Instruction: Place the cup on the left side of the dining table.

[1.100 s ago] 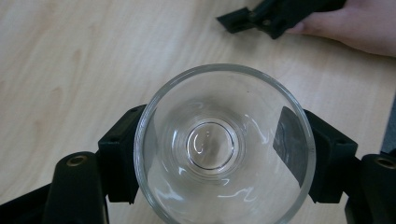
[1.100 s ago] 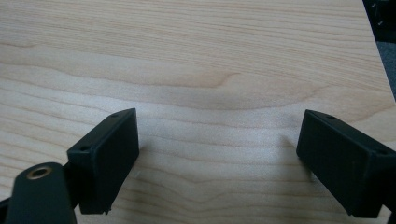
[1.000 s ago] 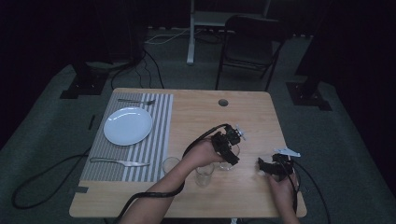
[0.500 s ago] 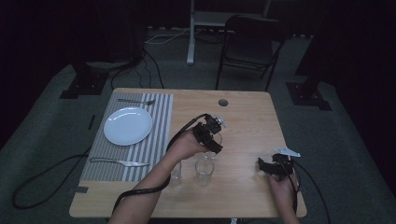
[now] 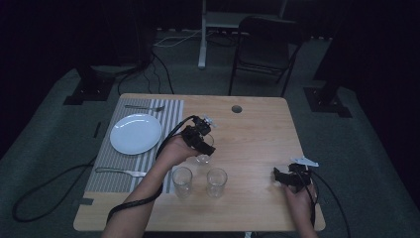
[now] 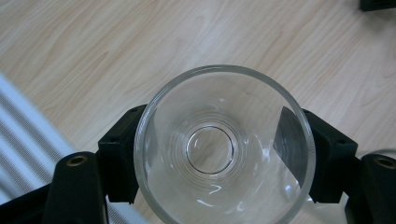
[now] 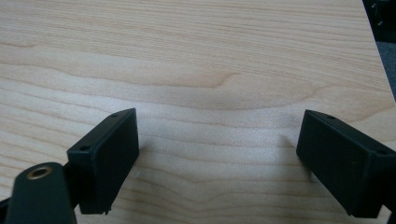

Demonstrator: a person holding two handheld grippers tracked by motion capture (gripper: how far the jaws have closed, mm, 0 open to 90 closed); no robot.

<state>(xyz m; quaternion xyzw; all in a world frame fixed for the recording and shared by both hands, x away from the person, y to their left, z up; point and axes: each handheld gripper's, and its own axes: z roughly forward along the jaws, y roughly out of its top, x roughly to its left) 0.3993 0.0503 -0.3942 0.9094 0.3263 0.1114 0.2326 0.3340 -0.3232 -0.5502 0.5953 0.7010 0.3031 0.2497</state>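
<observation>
Table [image 5: 257, 129]: wooden, rectangular. Striped placemat [image 5: 171, 111] along left edge; white plate [image 5: 135, 134] on it, fork [image 5: 143, 107] toward far edge, knife [image 5: 119, 172] toward near edge. Two empty glasses [image 5: 182, 181] near middle of near edge, side by side, just apart. Left tool [image 6: 219, 154]: jaws clamped on both sides of clear glass [image 6: 224, 144], mouth toward camera, near table centre. Right tool [image 7: 217, 158]: jaws wide apart, nothing between them, near right near corner.
</observation>
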